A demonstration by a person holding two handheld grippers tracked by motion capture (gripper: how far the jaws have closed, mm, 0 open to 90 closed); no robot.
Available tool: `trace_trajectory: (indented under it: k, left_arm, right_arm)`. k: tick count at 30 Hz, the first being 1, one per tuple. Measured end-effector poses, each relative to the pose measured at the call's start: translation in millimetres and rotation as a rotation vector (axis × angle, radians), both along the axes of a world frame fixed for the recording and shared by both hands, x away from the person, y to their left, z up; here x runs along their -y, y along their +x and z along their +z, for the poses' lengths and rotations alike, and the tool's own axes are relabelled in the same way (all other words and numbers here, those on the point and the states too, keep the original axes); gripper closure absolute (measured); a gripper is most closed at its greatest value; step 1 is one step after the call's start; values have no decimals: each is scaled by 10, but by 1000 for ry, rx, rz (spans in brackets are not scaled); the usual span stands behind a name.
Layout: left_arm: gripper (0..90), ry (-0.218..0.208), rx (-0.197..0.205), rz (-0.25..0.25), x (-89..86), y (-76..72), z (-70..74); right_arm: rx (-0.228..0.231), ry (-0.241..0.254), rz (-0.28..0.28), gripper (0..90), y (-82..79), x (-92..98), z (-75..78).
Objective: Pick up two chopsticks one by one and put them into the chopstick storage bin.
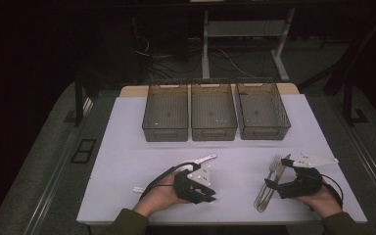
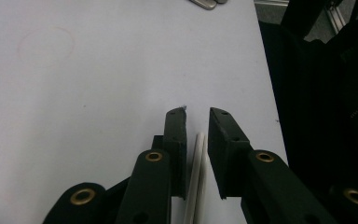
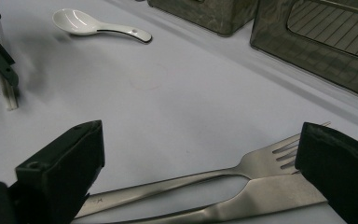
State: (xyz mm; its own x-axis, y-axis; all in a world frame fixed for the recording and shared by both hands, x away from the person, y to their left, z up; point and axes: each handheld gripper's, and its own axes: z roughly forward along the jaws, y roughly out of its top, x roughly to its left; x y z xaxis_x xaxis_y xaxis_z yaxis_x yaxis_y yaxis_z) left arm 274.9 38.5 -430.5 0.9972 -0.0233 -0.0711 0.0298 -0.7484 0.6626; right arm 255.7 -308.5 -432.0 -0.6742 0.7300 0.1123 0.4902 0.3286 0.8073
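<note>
Two grippers: left gripper (image 2: 196,116) fingers narrowly straddle white chopsticks (image 2: 196,177); right gripper (image 3: 200,154) wide apart, empty.

table cover (image 1: 127,147): pale lilac-white | bins (image 1: 214,112): dark grey mesh | spoon (image 3: 95,25): glossy white | forks (image 3: 205,186): silver | chopsticks (image 2: 196,177): white

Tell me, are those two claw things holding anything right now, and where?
The left gripper has white chopsticks between its jaws, though contact isn't clear. The right gripper is open, straddling a fork and a knife lying on the table, gripping neither.
</note>
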Motion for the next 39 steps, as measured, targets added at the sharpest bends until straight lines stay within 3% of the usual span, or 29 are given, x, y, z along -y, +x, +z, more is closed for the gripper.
trace_trajectory:
  k: [13,20,27,30,39]
  left_arm:
    - [808,31,-8,-2,37,3,-69]
    - [824,52,21,-2,34,30,-82]
    - [843,40,30,-7,35,61,-91]
    - [845,32,21,6,30,92,-99]
    - [848,20,44,74,54,267,-111]
  right_arm:
    - [0,-1,-1,14,2,1,-1]
    - [2,1,-4,14,5,10,0]
    - [1,-2,-1,14,3,5,0]
    - [2,-1,-2,14,3,5,0]
    - [1,-1,-3,14,4,9,0]
